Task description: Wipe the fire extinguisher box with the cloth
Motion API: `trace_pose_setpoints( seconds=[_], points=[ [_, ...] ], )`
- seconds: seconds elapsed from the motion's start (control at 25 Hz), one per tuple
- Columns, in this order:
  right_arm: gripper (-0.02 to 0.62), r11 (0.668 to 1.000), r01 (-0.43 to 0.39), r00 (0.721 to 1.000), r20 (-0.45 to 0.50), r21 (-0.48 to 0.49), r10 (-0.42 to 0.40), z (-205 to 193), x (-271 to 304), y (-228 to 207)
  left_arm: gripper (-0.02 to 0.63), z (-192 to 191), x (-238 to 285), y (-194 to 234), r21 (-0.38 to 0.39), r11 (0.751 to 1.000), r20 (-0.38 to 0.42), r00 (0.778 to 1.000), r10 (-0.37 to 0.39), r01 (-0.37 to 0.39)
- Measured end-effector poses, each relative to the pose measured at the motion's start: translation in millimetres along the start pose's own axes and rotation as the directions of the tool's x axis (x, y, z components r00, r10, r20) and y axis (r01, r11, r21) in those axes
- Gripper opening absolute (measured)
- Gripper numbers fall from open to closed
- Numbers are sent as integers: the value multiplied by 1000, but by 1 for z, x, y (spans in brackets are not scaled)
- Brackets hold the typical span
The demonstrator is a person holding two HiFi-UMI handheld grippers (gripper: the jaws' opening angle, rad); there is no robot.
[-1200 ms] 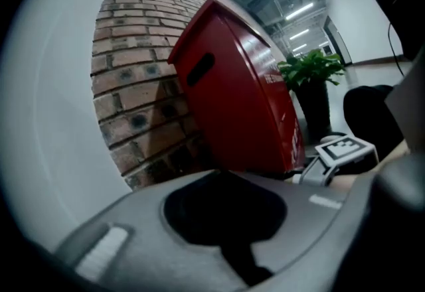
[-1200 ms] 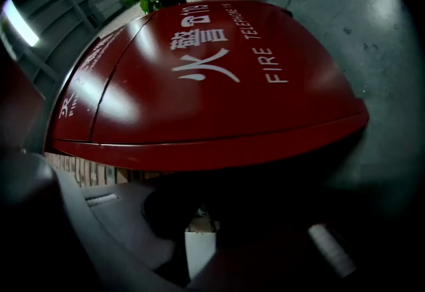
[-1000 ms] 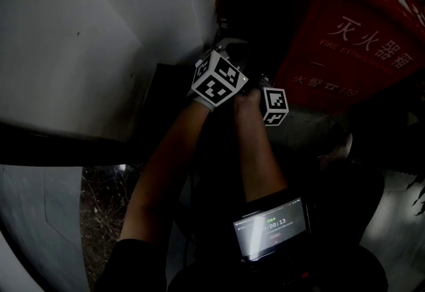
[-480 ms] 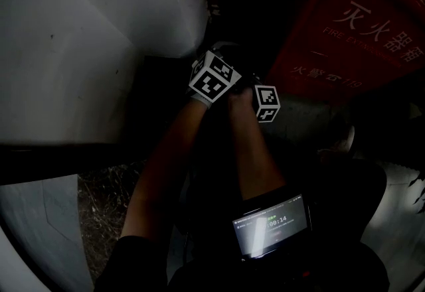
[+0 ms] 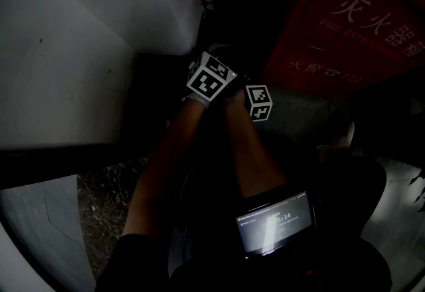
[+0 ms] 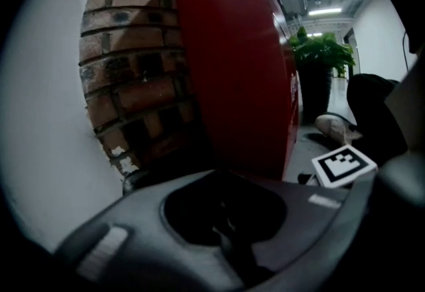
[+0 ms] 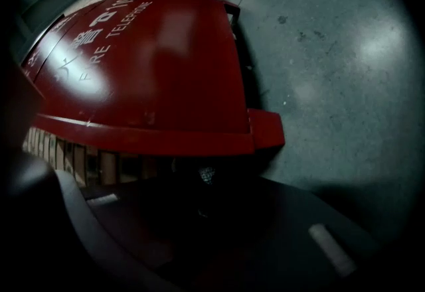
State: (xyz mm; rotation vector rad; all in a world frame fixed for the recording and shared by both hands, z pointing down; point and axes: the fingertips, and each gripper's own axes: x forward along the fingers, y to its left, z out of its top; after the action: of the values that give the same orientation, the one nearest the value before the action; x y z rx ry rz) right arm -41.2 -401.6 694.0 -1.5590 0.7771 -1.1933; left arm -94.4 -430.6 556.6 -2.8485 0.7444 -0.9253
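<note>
The red fire extinguisher box stood on the grey floor against a brick wall, just ahead and to the right of both grippers. The left gripper and the right gripper were held close together, low in the dark gap between the box and a white wall. It was too dim there to tell how either pair of jaws stood, or whether they had hold of anything. A potted plant stood beyond the box.
</note>
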Motion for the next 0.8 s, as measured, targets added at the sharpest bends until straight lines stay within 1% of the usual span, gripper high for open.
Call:
trace_pose_setpoints(
  seconds=[0.04, 0.12, 0.2, 0.24, 0.28, 0.36, 0.44, 0.6, 0.72, 0.8],
  points=[
    [38, 1000, -12, 1000, -24, -25, 12, -6, -1, 3, 3, 2, -3, 3, -9, 1000, 5, 1000, 9, -9],
    [38, 998, -51, 996, -74, -44, 48, -23, -10, 22, 3, 8, -13, 11, -26, 999, 11, 999, 32, -32],
    [38, 995, -98, 989, -112, -28, 95, -39, -26, 54, 3, 18, -28, 16, -25, 998, 14, 998, 56, -56],
    [38, 991, -134, 983, -128, -25, 129, -46, -34, 74, 3, 26, -38, 19, -18, 998, 22, 997, 68, -68],
    [38, 982, -184, 974, -146, -45, 176, -49, -39, 95, 3, 36, -50, 22, -12, 997, 36, 996, 79, -79],
    [38, 949, -296, 944, -181, -107, 274, -51, -49, 134, 3, 57, -76, 26, -2, 996, 75, 993, 94, -95],
    [38, 921, -372, 919, -188, -119, 347, -50, -63, 174, 3, 79, -104, 31, 2, 994, 115, 987, 109, -110],
    [38, 859, -495, 865, -165, -134, 473, -39, -89, 260, 3, 125, -158, 48, 40, 985, 179, 971, 159, -168],
    [38, 807, -568, 822, -147, -158, 550, -28, -105, 320, 3, 158, -194, 62, 74, 974, 231, 954, 194, -216],
    [38, 778, -609, 793, -128, -155, 596, -21, -114, 357, 3, 179, -213, 69, 86, 967, 265, 941, 209, -240]
  ],
)
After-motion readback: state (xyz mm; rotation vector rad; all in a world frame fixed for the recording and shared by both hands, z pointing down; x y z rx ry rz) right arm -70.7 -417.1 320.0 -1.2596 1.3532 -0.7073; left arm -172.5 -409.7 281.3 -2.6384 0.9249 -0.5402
